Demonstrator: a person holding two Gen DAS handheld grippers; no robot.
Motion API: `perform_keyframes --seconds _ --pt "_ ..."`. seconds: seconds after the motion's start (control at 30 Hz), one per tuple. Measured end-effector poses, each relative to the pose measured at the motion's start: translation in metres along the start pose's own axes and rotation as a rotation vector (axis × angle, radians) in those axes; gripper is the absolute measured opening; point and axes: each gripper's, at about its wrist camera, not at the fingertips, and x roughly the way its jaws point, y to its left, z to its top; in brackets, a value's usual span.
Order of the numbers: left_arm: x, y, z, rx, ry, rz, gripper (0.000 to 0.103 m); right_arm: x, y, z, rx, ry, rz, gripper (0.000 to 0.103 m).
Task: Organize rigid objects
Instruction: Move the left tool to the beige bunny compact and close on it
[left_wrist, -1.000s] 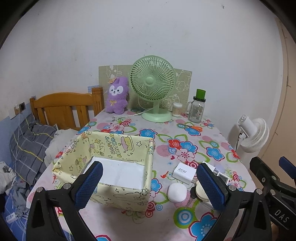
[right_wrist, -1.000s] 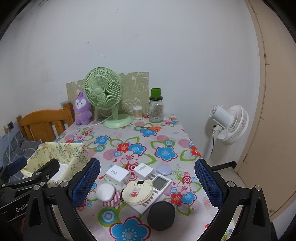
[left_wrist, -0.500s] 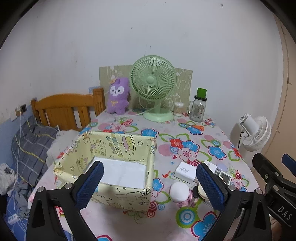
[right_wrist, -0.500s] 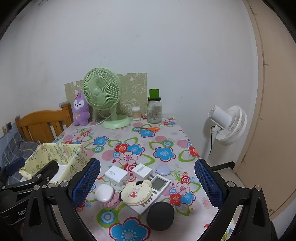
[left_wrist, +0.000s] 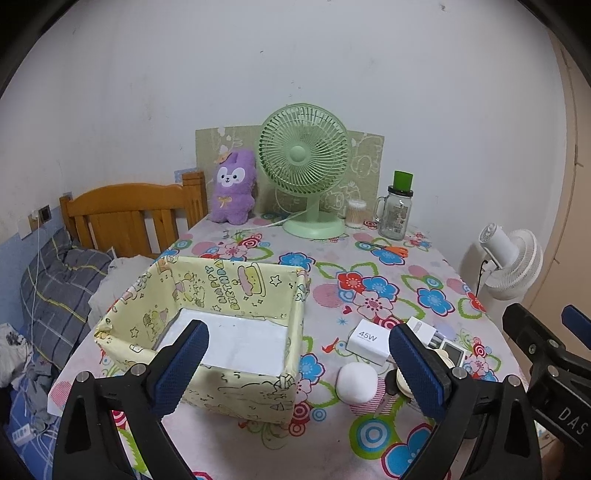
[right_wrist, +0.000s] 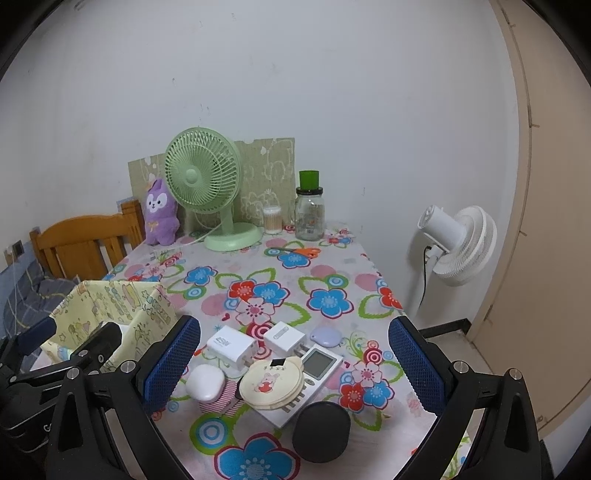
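Floral-clothed desk, seen from its near edge. Toward the left edge, a yellow paper-covered box, open-topped, nothing visible inside but its white floor. Toward the near right corner, a tight cluster of small rigid things, none yet boxed.

Largest of the cluster: a white calculator-like device, partly under a round cream compact lying on it. Just nearer the edge, a black round puck. Left of the compact, a white rounded case. Behind these, a white 45W charger and a smaller white plug cube side by side, then a small lilac tag.

Left gripper: spread wide, empty, hovering at the near edge with the box's near right corner between the pads. Right gripper: likewise wide, empty, pads bracketing the whole cluster.

Deciding relation: cluster dead ahead of and below the right gripper, off to the right of the left one; box off to the left of the cluster. Right hand judged nearer for any pick, carry leftward across to the box. Calculator's long axis diagonal, near left to far right; needs uncovering first.
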Motion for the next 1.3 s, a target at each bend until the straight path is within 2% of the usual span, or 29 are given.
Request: perform_keyframes --seconds 0.2,0.47,0.93,1.3 --pt "0.007 -0.014 -0.009 0.023 0.005 -0.013 0.099 0.005 -0.014 -0.005 -0.016 0.0 0.018 0.103" --pt "0.015 -0.045 -0.02 0.117 0.016 -0.036 0.099 0.016 -0.037 -0.014 -0.011 0.02 0.023 0.103" --pt "0.047 -0.088 -0.035 0.162 0.126 -0.145 0.098 0.042 -0.059 -0.027 -0.005 0.077 0.003 0.103" --pt "0.07 -0.105 -0.042 0.175 0.189 -0.191 0.095 0.066 -0.068 -0.034 0.013 0.125 -0.015 0.103"
